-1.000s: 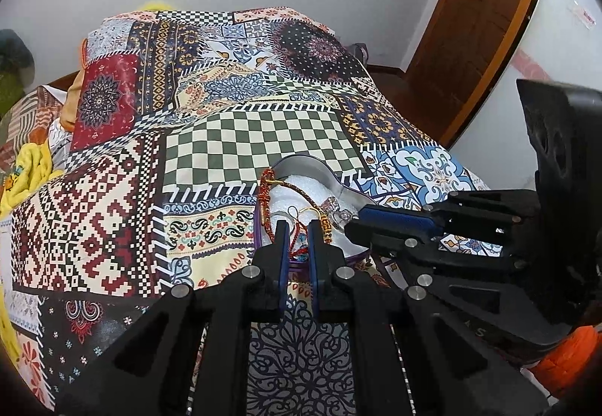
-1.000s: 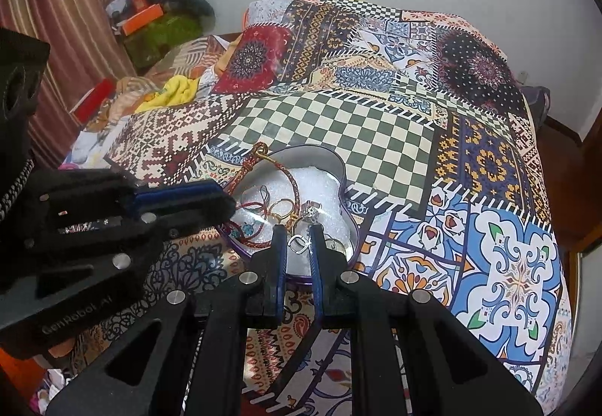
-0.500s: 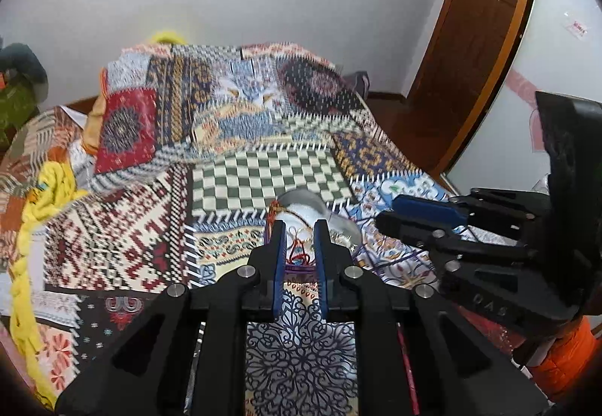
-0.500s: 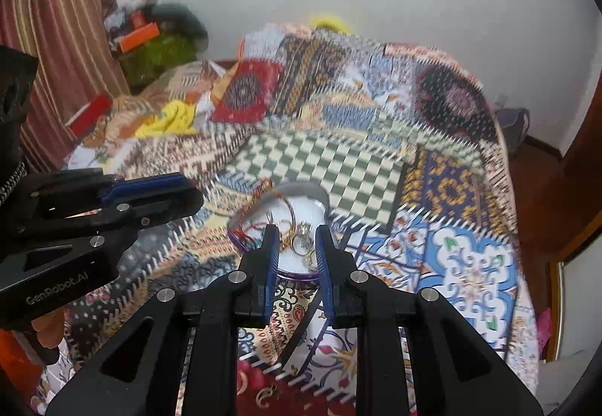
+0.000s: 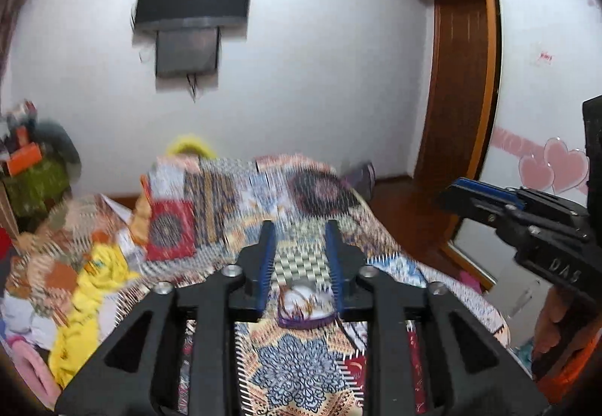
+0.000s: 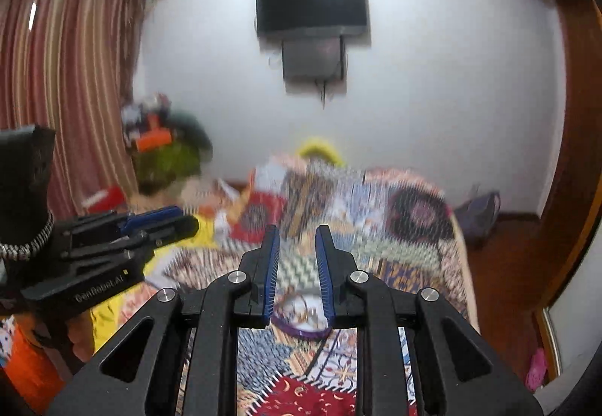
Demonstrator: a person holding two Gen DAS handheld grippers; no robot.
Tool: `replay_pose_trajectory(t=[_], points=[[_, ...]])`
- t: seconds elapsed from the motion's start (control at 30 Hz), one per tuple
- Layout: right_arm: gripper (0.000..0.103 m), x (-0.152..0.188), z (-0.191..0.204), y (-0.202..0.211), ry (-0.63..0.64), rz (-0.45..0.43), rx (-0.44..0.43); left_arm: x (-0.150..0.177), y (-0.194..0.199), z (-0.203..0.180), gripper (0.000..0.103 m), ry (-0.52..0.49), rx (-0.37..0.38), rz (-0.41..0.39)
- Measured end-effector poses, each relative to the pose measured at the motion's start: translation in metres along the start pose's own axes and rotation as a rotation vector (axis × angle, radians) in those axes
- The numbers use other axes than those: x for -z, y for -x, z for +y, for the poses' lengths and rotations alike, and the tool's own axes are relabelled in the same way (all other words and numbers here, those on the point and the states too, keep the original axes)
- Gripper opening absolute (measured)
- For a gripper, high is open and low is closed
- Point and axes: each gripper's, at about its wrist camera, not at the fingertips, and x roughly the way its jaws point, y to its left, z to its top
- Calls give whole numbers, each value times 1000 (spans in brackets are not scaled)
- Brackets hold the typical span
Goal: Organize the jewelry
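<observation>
A heart-shaped jewelry box [image 5: 301,322] with a purple rim sits on the patchwork bedspread [image 5: 301,367], far below both grippers. Blurred beads and small pieces lie inside it on white lining. My left gripper [image 5: 299,226] is raised over the bed, its jaws opening with nothing between them. My right gripper [image 6: 297,229] hangs at a similar height with a narrow gap between its blue pads, also holding nothing. The box [image 6: 301,331] shows between and below its fingers. Each gripper appears in the other's view: right [image 5: 451,190], left [image 6: 180,218].
A TV [image 6: 312,7] hangs on the white wall ahead. A wooden door [image 5: 459,96] stands at the right, a striped curtain [image 6: 67,77] at the left. Yellow cloth [image 5: 90,288] and a pile of clutter [image 6: 165,145] lie beside the bed.
Both grippers rose and pulled back from the jewelry box and tilted up toward the wall. The left jaws spread wider; the right jaws parted slightly. The box now looks small and far.
</observation>
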Motion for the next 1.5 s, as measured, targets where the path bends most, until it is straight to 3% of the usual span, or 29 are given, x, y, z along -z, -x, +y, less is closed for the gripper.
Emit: replay_pose_trajectory(t=[0.07,0.1,0.2,0.27,0.33,0.5,0.7,1.5], points=[[19,-5,6,21,5,-60,13,-4,18,-7,37,-17,-16,-55],[26,-6,9,28,8,-80,21,-5,28,-11,40,-29,-30,-81],[56,-6,18,51,13,-165,62,-5,52,-21,67,-54,-90,-157],[67,-5,23,62,14,-210,101,-3,64,-25,88,-55,-124,-199],[80,-4,26,66,9,-232,130,-1,70,-26,94,-50,-138,-218],[100,-1,30,69,-6,-258,198,3,78,-25,97,-35,-160,-224],[102,2,41,70,28,-256,245,6,85,-20,98,7,-149,-209],[102,13,38,75,37,-194,226,14,83,-7,98,63,-143,-171]])
